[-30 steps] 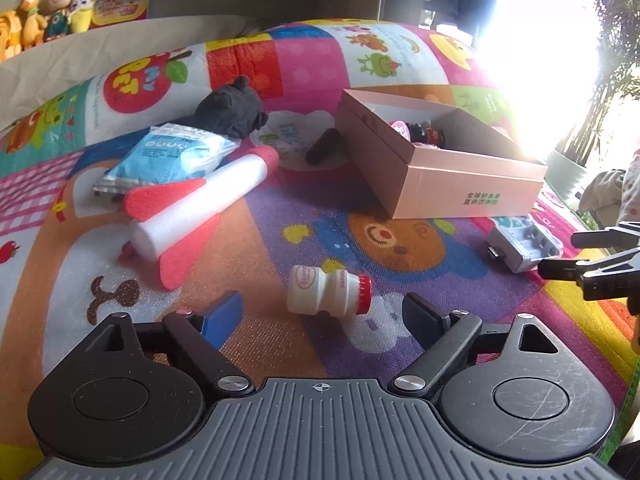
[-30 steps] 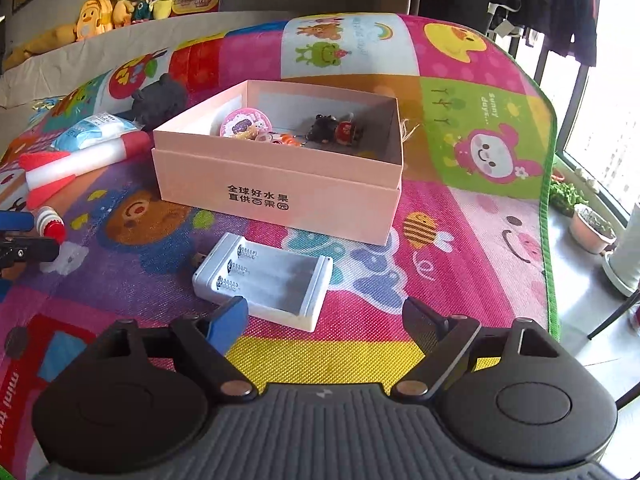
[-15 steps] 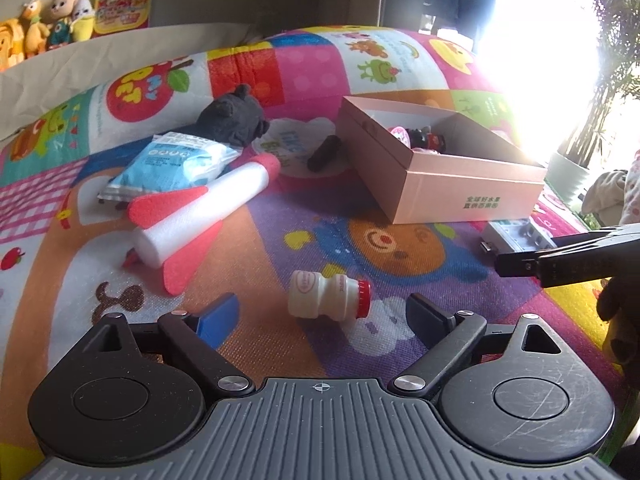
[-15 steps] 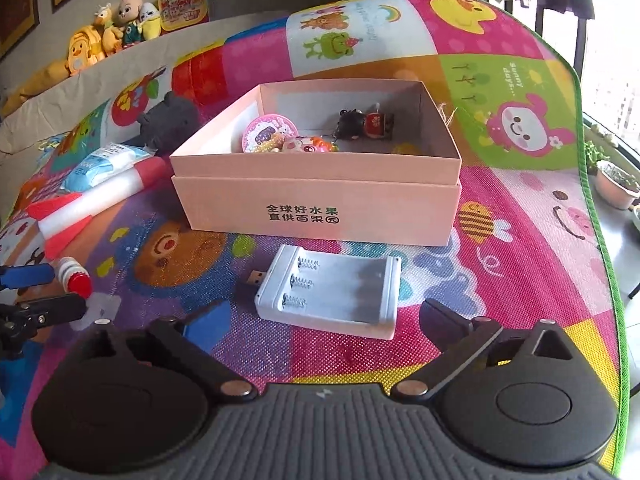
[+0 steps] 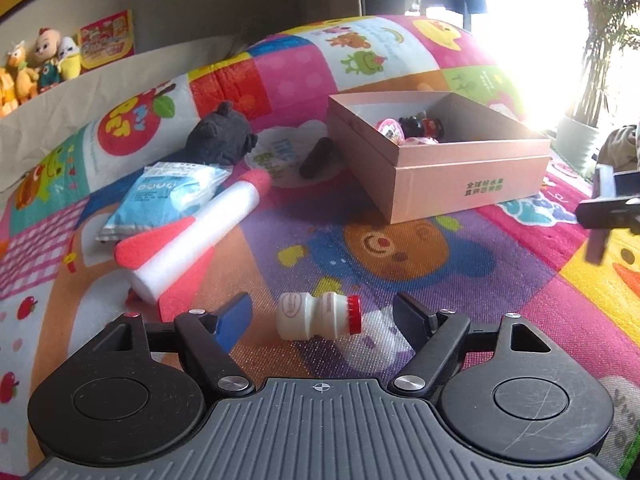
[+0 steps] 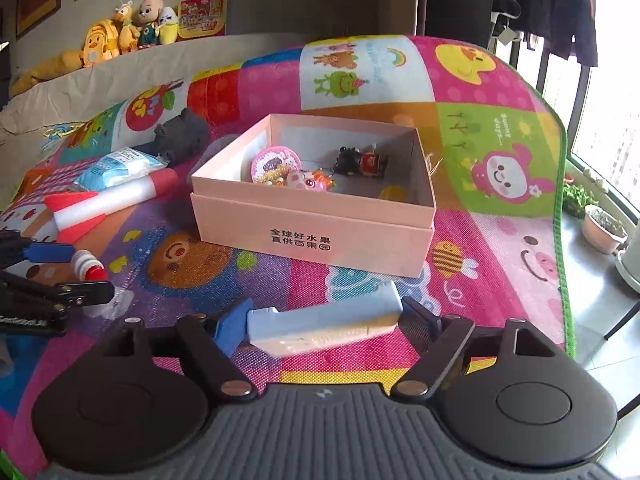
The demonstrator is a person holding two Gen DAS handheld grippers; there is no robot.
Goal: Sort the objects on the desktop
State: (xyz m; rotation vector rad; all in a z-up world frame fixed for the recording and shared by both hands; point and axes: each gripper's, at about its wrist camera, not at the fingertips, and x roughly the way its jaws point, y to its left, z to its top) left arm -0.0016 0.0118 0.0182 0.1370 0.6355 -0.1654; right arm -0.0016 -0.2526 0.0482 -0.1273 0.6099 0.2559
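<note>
A small white drink bottle with a red cap [image 5: 318, 316] lies on its side on the play mat, between the open fingers of my left gripper [image 5: 320, 316]; the fingers do not touch it. The bottle also shows in the right wrist view [image 6: 89, 266]. My right gripper [image 6: 324, 322] is shut on a white battery holder [image 6: 324, 324], tilted and lifted off the mat. The open pink box [image 6: 312, 236] stands just beyond it, with several small toys [image 6: 296, 172] inside. The box also shows in the left wrist view [image 5: 460, 184].
A white and red foam rocket [image 5: 192, 236], a blue packet [image 5: 168, 196], a dark grey plush [image 5: 220, 140] and a dark small object [image 5: 316, 158] lie left of the box. The mat's green edge [image 6: 560, 200] drops off at the right, with plant pots [image 6: 604, 228] below.
My right gripper moved onto the battery holder, closed on it and tipped it up off the mat. My left gripper moved a little closer around the bottle.
</note>
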